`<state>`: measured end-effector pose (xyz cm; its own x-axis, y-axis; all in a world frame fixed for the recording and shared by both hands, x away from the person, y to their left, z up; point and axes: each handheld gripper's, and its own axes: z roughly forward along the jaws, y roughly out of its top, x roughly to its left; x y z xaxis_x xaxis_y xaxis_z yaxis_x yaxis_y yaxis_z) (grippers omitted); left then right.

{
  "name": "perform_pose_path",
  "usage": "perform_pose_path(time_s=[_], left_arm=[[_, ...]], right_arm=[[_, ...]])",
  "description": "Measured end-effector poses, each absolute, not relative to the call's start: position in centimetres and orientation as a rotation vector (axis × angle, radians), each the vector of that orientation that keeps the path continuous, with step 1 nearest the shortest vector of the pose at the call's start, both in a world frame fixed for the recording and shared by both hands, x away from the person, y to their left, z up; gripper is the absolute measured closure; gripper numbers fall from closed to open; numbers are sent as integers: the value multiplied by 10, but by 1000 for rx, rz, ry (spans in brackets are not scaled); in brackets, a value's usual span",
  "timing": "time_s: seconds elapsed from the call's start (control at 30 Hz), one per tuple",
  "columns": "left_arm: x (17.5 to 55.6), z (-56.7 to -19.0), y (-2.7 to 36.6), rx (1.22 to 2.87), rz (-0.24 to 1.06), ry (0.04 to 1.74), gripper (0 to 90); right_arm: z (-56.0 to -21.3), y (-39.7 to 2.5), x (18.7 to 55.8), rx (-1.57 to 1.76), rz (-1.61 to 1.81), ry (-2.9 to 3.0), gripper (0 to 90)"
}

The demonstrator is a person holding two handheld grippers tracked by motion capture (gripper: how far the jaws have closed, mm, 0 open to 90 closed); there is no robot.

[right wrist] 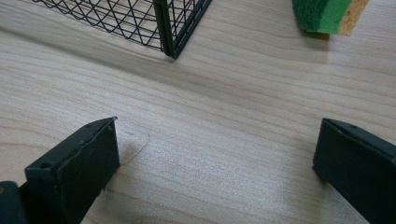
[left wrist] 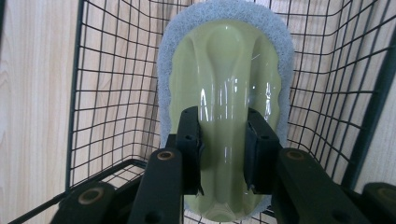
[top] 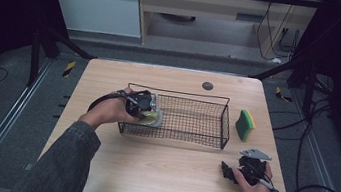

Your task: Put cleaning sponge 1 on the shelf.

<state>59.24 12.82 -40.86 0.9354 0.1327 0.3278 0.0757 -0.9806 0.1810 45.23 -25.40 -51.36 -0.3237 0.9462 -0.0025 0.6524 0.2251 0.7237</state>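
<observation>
Progress looked about halfway: my left gripper [left wrist: 223, 154] clamped the scrubber [left wrist: 226, 93] by its green handle, inside the wire basket [top: 226, 120]. My right gripper [right wrist: 215, 172] rested wide apart on the worktop [top: 158, 165], the sponge [top: 245, 124] still outside the basket.

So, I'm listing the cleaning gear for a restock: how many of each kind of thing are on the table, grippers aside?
Wire basket: 1
Handled scrubber (held in the left gripper, inside the basket): 1
Green and yellow sponge: 1
Total: 3
</observation>
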Motion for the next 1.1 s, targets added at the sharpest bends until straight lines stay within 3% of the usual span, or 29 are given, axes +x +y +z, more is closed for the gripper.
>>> perform_pose_path(time_s=[0.87,1.1], left_arm=[[598,-421,130,2937,470,206,694],[594,-414,131,2883,472,233,638]], right_arm=[[-514,-254,452,1468,879,2059,5],[-513,-254,452,1475,882,2059,5]])
